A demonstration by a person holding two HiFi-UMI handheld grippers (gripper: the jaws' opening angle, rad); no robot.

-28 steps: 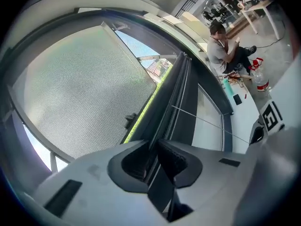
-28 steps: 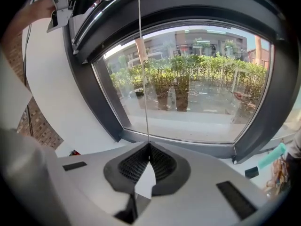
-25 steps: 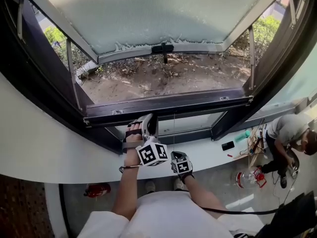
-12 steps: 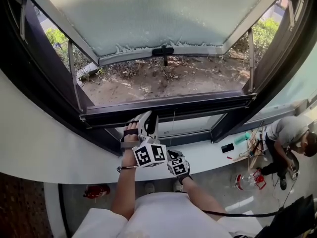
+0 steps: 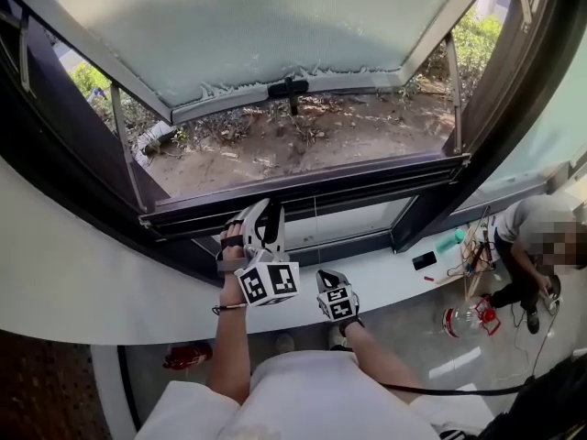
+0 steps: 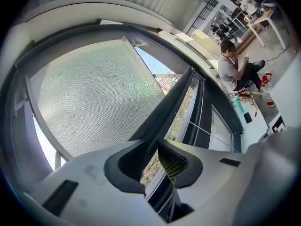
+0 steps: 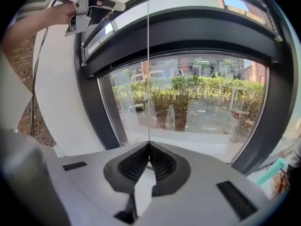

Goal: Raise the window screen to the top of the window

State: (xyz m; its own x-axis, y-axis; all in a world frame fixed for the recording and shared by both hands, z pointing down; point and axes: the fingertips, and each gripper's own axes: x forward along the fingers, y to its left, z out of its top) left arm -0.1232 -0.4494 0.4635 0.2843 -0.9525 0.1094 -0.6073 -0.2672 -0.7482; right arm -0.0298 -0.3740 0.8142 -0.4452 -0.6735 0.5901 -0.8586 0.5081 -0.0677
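The window screen's dark bottom bar (image 5: 303, 186) runs across the window opening, with the grey mesh (image 6: 94, 93) stretching away from it. My left gripper (image 5: 261, 216) is shut on this bar; in the left gripper view the bar (image 6: 171, 98) passes between the pads of the left gripper (image 6: 153, 147). A thin pull cord (image 5: 315, 223) hangs below the bar. Lower down, my right gripper (image 5: 330, 287) is shut on that cord. In the right gripper view the cord (image 7: 148, 69) rises straight from the closed tips of the right gripper (image 7: 148, 145), and the left gripper (image 7: 101, 6) shows at the top left.
A frosted outer sash with a black handle (image 5: 289, 88) swings outward above bare ground. The white sill (image 5: 92, 282) carries a phone (image 5: 424, 260) and a green object (image 5: 449, 242). A person (image 5: 532, 236) sits on the floor at right beside a bottle (image 5: 463, 319).
The screen's bottom bar has risen a little with my left gripper on it. My right gripper has moved up slightly along with the cord.
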